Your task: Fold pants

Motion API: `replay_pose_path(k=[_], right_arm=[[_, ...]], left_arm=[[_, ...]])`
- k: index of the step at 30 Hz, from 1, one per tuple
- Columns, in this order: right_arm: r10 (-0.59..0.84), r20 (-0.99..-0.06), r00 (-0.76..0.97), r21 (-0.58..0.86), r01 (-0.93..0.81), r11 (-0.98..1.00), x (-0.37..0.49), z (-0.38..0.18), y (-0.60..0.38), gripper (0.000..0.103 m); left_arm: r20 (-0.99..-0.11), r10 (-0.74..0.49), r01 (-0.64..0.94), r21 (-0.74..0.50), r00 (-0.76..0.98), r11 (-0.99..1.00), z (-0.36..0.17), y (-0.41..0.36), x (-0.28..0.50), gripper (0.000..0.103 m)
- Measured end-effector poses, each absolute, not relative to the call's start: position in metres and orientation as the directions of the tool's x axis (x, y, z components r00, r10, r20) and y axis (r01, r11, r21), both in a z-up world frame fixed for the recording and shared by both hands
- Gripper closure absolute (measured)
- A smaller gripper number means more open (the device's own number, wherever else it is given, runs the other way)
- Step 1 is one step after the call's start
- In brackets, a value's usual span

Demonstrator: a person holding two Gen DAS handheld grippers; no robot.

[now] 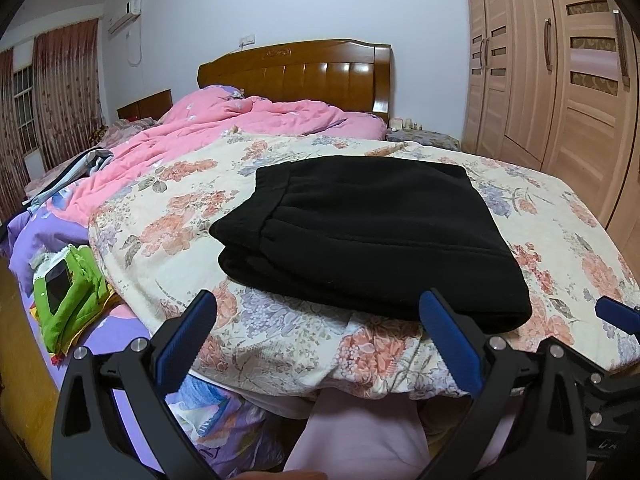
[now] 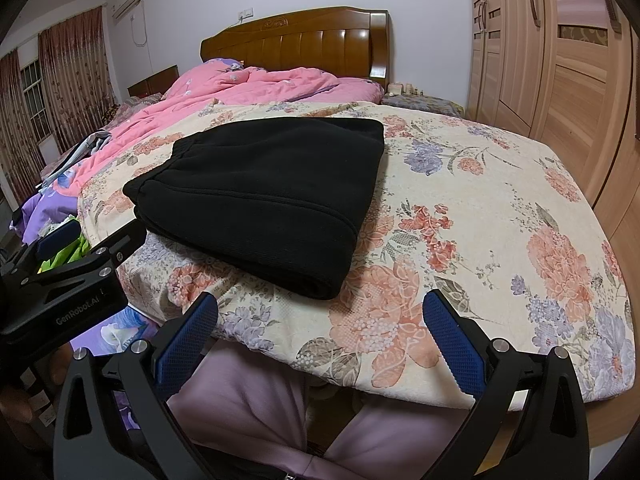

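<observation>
The black pants [image 1: 368, 236] lie folded into a thick rectangle on the floral blanket [image 1: 280, 332] near the foot of the bed; they also show in the right wrist view [image 2: 264, 196]. My left gripper [image 1: 318, 304] is open and empty, just short of the pants' near edge. My right gripper [image 2: 320, 308] is open and empty, in front of the pants' near right corner, over the blanket [image 2: 480, 240]. The left gripper's body [image 2: 68, 280] shows at the left of the right wrist view.
A pink quilt [image 1: 224, 128] is bunched toward the wooden headboard [image 1: 304, 76]. A green pouch [image 1: 68, 292] lies on the purple sheet at left. A wardrobe [image 1: 560, 80] stands at right. The person's legs in light trousers [image 2: 256, 412] are below the blanket edge.
</observation>
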State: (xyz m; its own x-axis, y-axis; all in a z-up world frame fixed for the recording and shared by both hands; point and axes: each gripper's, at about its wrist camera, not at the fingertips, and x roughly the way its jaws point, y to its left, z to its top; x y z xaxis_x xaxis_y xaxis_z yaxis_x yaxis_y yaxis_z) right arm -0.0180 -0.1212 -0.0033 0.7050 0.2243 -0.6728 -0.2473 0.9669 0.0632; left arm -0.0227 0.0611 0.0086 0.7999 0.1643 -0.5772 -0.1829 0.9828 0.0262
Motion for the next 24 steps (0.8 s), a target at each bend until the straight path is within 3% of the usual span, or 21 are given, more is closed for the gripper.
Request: replay_pose_path(k=[24], right_arm=[[0.225, -0.673, 0.705, 0.062, -0.249, 0.966, -0.0174, -0.0031, -0.1222, 0.004]], left_arm=[[-0.565, 0.15, -0.165, 0.025, 0.812, 0.986, 0.0108, 0.0602, -0.024, 0.002]])
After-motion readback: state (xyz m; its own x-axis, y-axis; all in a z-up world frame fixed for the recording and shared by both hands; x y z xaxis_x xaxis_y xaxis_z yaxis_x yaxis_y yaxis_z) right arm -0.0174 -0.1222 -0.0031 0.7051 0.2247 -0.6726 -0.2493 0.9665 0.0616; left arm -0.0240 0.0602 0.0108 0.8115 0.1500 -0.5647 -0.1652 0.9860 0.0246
